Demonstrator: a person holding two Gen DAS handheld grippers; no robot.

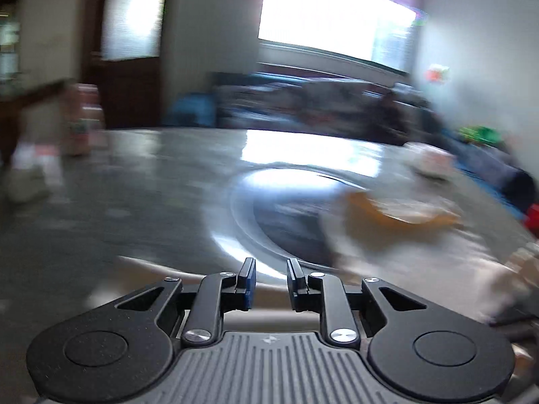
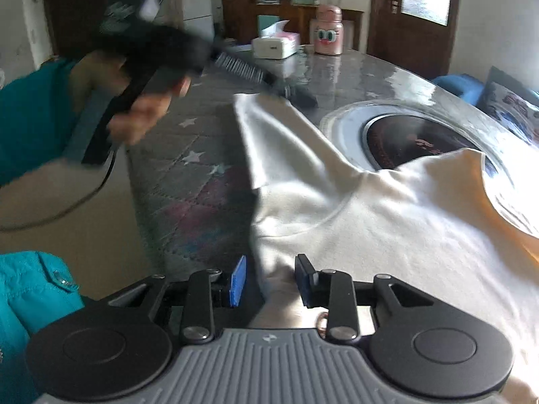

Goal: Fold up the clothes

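A cream-white garment (image 2: 370,202) lies spread on the grey table (image 2: 188,181), one sleeve stretching toward the far left. My right gripper (image 2: 269,279) is open, its jaws either side of the garment's near edge. My left gripper (image 1: 269,276) is open and empty above the table, seen blurred in its own view. The left tool (image 2: 141,67) also shows in the right wrist view, held in a hand above the table's left side. In the left wrist view the garment (image 1: 370,222) is a blurred pale and orange shape at the right.
A round inset hob with a metal ring (image 2: 347,124) sits in the table under the garment's far edge. A tissue box (image 2: 274,45) and a pink jar (image 2: 328,32) stand at the far end. A dark brush (image 2: 256,74) lies near the sleeve.
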